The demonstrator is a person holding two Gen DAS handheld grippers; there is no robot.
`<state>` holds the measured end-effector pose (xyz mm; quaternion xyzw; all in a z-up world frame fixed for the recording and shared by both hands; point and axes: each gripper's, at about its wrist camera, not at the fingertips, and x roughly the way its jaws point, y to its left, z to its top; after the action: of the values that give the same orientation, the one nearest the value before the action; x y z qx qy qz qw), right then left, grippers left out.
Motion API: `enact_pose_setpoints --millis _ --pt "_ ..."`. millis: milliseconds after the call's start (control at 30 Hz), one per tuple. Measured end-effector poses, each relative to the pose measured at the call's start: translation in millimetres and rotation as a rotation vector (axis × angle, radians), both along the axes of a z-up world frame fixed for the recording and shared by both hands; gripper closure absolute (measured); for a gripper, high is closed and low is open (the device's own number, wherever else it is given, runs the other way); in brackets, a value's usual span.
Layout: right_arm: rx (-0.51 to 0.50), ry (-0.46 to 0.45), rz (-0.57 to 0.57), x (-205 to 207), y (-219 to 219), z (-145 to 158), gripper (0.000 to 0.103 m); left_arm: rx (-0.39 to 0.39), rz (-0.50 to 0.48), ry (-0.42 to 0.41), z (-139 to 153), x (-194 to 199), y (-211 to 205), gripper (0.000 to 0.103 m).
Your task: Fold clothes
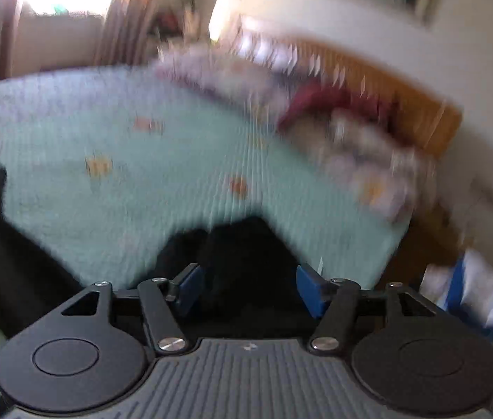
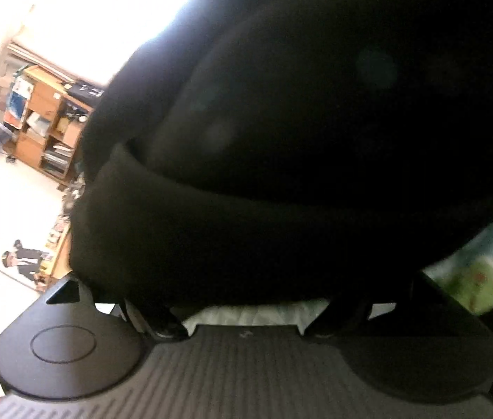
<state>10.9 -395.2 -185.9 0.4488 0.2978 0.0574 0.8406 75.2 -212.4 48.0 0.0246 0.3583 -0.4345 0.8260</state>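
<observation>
While black garment hung between the wide left tongs above the bed, it hid the right tongs' state; likely mid-fold, needing spreading flat.

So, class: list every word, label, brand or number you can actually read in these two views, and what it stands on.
None can be read.
Black item atop the wooden shelf: white marks, too blurred.
Gripper base: small emblem, no letters.
</observation>
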Motion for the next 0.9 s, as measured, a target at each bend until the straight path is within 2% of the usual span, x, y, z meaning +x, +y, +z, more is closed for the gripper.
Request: enact_pose_setpoints --millis 100,167,267,400,467,567,633,733,800,833,867,900 --pt "0.03 -0.026 0.004 -21 -10 -2 0.022 0.082 -0.096 -0.062 -25 -4 -18 0.034" --pt "0.05 -0.043 0.005 -35 -17 -4 0.022 0.117 -0.175 -0.149 -29 -23 -29 0.026" --pt "0.072 -0.026 -0.066 -60 -34 -14 0.022 0.17 -0.301 -0.274 -34 -54 -45 0.013" --pt "0.087 0.0 -0.156 -76 -56 -26 0.022 0.261 -0.391 -0.439 -50 -83 -79 0.012" --pt "0.09 0.01 -0.186 -80 -60 -28 0.022 0.308 -0.431 -0.533 -44 -96 -104 0.012" --pt "0.092 -0.004 -0.187 -85 -62 -30 0.022 0.4 -0.516 -0.636 -62 -103 -130 0.01" --pt "0.085 -0.008 -0.186 -96 -52 -30 0.022 0.46 -0.585 -0.682 -75 -109 -145 0.01" --pt "0.089 -0.006 -0.2 -105 -62 -32 0.021 0.554 -0.688 -0.691 -96 -113 -163 0.008" --pt "0.085 0.02 -0.223 -109 -69 -35 0.021 0.605 -0.717 -0.722 -112 -115 -171 0.018" --pt "0.085 0.03 -0.241 -111 -72 -37 0.021 0.625 -0.715 -0.745 -119 -117 -174 0.04" --pt "0.095 0.031 -0.258 -114 -75 -40 0.021 0.627 -0.669 -0.751 -121 -115 -174 0.056" --pt "0.101 0.036 -0.273 -116 -77 -41 0.021 0.589 -0.603 -0.743 -113 -112 -171 0.059"
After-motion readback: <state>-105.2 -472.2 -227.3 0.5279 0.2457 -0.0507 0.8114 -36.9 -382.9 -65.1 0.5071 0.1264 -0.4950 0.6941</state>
